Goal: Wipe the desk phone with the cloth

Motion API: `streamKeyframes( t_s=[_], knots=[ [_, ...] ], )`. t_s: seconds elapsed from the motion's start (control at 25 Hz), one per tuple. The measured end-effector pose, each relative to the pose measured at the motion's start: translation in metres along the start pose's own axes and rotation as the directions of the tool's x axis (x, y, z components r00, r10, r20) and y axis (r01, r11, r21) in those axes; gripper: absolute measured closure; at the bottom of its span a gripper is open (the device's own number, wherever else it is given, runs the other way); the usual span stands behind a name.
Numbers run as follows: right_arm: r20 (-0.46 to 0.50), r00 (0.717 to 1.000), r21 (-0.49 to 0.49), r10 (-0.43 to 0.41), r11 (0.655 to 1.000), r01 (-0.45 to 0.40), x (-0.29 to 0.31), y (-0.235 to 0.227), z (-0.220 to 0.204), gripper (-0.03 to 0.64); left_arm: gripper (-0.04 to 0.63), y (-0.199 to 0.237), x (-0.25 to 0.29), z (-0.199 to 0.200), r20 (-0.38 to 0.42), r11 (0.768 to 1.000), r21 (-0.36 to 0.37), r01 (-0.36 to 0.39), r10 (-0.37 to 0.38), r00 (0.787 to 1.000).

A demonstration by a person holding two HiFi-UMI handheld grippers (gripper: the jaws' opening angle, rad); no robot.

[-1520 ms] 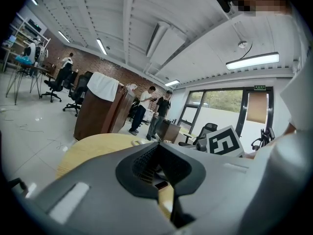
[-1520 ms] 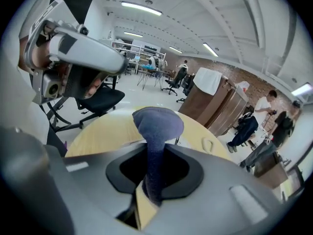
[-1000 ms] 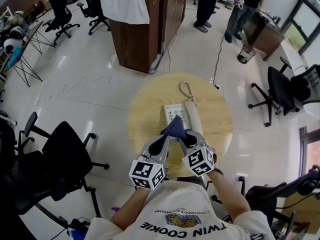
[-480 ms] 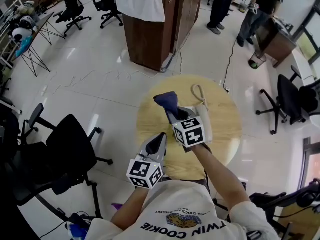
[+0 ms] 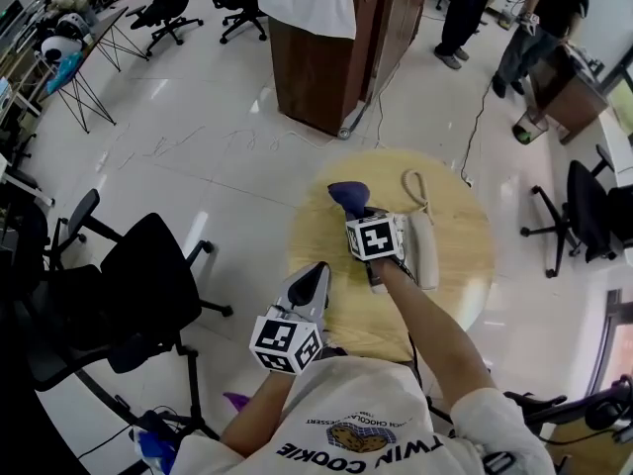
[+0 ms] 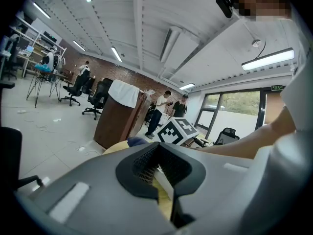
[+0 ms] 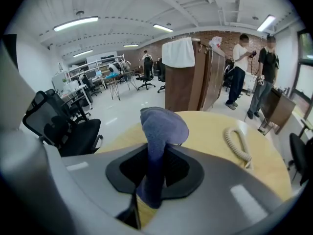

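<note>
Clamping the cloth (image 5: pixel 348 195) tight, right hand-held gripper (image 5: pixel 362 216) hangs over the desk phone (image 5: pixel 426 253), just below and to its right on the desk (image 5: pixel 450 300). Left hand-held gripper (image 5: pixel 311 283) closed, empty. Best: lower until cloth drags, light even strokes.

Floor (image 5: pixel 227 176): glossy white tiles.
Cabinet (image 5: pixel 316 77): brown wood, well beyond fingers of the right gripper (image 5: pixel 356 210).
Chair (image 5: pixel 148 285): black, left of fingers of the left gripper (image 5: pixel 318 269).
</note>
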State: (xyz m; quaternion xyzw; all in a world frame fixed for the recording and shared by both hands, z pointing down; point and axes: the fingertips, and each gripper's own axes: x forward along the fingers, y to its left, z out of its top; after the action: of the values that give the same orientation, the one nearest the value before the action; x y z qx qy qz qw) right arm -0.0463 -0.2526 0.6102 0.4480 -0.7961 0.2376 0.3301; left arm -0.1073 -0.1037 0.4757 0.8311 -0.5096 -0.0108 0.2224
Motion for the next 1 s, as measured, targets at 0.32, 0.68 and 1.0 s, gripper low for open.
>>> streamKeyframes(
  t_s=[0.32,0.68,1.0],
  knots=[
    [-0.057,0.998,-0.03,0.003,1.0,-0.005,-0.01,0.011,-0.017,0.552,0.603,-0.003,0.001,0.0,0.001,1.0,0.001,0.01,-0.01,1.0],
    [-0.033,0.999,-0.091,0.033,0.995,-0.036,-0.039,0.033,-0.038,0.552,0.603,-0.015,0.003,-0.002,0.006,1.0,0.005,0.024,-0.024,1.0],
    [-0.007,0.998,-0.171,0.054,0.984,-0.055,-0.069,0.058,-0.06,0.552,0.603,-0.019,0.005,0.001,0.024,1.0,0.011,0.02,-0.02,1.0]
  ],
)
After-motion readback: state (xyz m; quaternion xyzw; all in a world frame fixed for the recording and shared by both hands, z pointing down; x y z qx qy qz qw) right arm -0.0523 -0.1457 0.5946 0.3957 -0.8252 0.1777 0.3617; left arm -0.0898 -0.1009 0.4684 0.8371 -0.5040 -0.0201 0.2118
